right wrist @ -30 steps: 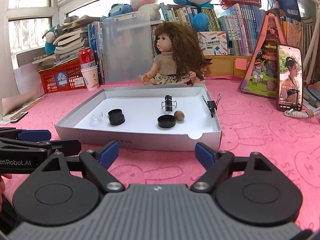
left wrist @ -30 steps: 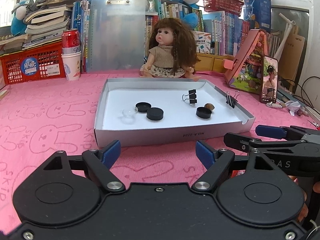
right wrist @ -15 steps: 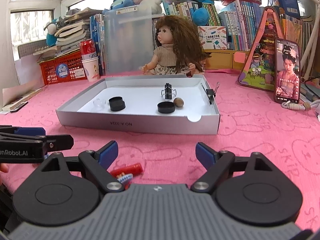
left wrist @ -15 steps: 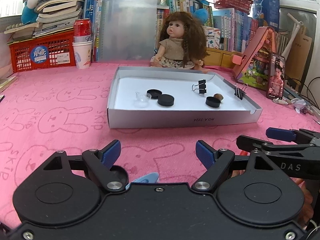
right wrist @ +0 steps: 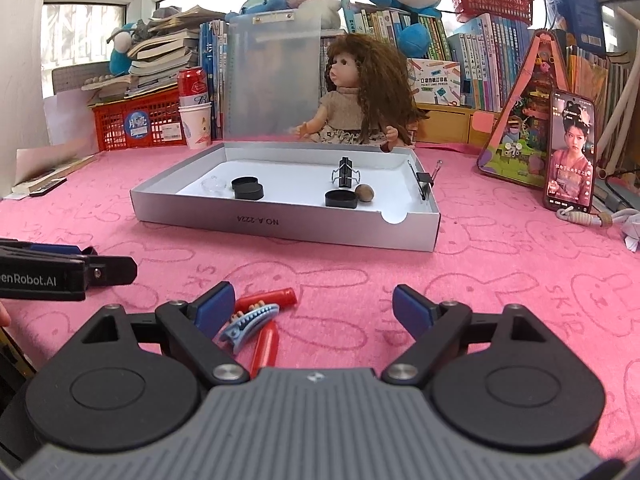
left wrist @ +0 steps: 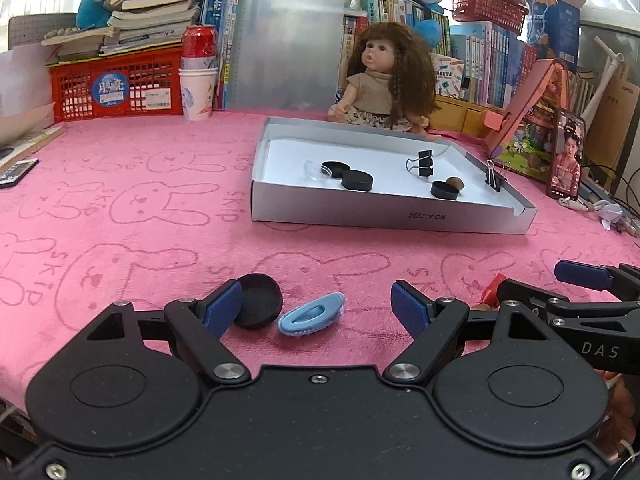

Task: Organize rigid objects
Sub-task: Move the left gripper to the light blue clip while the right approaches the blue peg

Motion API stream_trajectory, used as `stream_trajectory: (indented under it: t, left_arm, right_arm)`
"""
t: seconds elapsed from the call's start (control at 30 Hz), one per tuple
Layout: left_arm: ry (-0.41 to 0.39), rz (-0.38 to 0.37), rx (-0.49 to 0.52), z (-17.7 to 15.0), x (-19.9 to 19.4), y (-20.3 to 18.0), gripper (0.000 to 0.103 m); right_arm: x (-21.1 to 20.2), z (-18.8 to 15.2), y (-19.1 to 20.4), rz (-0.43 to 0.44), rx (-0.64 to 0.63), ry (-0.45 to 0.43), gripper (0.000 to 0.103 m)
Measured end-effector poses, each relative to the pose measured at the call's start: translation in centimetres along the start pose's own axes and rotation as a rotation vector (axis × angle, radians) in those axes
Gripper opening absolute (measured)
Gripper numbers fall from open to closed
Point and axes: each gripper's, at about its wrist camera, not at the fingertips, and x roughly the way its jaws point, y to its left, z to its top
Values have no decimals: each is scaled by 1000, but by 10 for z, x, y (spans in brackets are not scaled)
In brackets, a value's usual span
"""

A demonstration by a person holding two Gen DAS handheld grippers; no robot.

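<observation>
Both jaws spread, empty; black cap (left wrist: 258, 300) and blue clip (left wrist: 311, 315) (touching) lie before the tray (left wrist: 380, 211).

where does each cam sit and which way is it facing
Left wrist: on the left gripper, looking forward and down across the pink cloth at the shallow grey cardboard box; its open jaws and the right gripper show.
Right wrist: on the right gripper, facing likewise; the left gripper shows.
Shared: box, blue hair clip.

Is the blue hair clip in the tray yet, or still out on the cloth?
Out. The blue hair clip lies on the pink cloth in front of the left gripper, beside a black cap, well short of the tray.
</observation>
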Motion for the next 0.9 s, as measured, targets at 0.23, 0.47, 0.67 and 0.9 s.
stream_trajectory:
  t: [0.23, 0.47, 0.67, 0.9]
  left_arm:
    - [-4, -10, 16, -5, -12, -5, 79]
    - [-1, -10, 18, -8, -16, -6, 74]
    - [-3, -13, 9, -8, -16, -5, 70]
    - [-2, -20, 17, -9, -16, -9, 68]
  right_arm:
    - [-7, -5, 3, 5, 11, -9, 92]
    - [-15, -9, 5, 2, -1, -16, 92]
    - [-20, -14, 2, 6, 22, -15, 93]
    - [-24, -18, 3, 5, 19, -18, 93]
